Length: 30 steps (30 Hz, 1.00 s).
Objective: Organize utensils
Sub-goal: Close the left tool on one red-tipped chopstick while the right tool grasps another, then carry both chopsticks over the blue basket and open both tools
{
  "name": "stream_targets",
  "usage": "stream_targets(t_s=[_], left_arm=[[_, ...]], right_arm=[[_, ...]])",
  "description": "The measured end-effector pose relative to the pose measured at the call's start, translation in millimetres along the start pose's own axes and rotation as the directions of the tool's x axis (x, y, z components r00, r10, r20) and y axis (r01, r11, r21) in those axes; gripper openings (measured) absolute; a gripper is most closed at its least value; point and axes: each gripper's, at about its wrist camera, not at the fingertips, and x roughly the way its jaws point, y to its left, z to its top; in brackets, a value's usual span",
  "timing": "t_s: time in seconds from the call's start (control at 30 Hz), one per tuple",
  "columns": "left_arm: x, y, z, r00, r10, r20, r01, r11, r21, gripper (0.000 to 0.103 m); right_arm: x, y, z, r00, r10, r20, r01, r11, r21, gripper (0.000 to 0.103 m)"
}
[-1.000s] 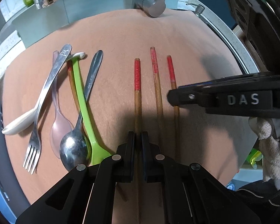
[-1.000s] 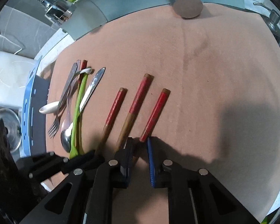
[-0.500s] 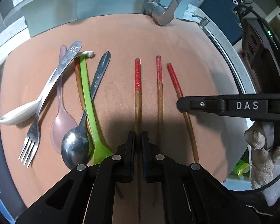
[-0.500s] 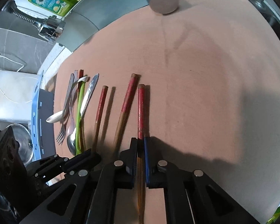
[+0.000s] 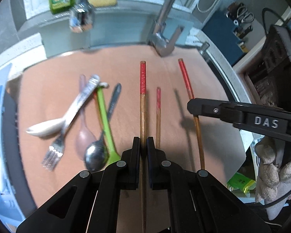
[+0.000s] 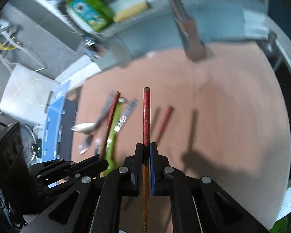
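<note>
Left wrist view: left gripper was clamped on a red-topped chopstick, which ran forward between the closed jaws, clear of the terracotta mat. Right gripper likewise pinched a second chopstick, also lifted off the mat. A third chopstick lay flat between them. Left of these, a heap: steel fork, white spoon, pink spoon, green utensil, steel spoon, touching and crossing.
</note>
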Motion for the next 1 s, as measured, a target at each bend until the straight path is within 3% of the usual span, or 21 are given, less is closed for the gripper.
stream_targets(t_s=[0.17, 0.4, 0.67, 0.87, 1.0], left_arm=[[-26, 18, -1, 0.998, 0.032, 0.05, -0.031, 0.999, -0.028, 0.006], [-56, 54, -10, 0.992, 0.081, 0.096, -0.072, 0.993, -0.09, 0.006], [-92, 115, -26, 0.981, 0.139, 0.132, -0.113, 0.975, -0.189, 0.006], [-116, 179, -38, 0.97, 0.197, 0.139, -0.151, 0.946, -0.288, 0.006], [-118, 219, -43, 0.966, 0.225, 0.125, -0.17, 0.922, -0.347, 0.006]], right_arm=[[-11, 37, 8, 0.999, 0.019, 0.046, -0.015, 0.996, -0.09, 0.006], [2, 89, 13, 0.996, 0.074, 0.043, -0.066, 0.984, -0.163, 0.006], [42, 156, 20, 0.98, 0.193, -0.041, -0.197, 0.967, -0.164, 0.006], [86, 210, 26, 0.952, 0.281, -0.124, -0.296, 0.947, -0.125, 0.006], [119, 245, 28, 0.944, 0.289, -0.156, -0.309, 0.943, -0.124, 0.006]])
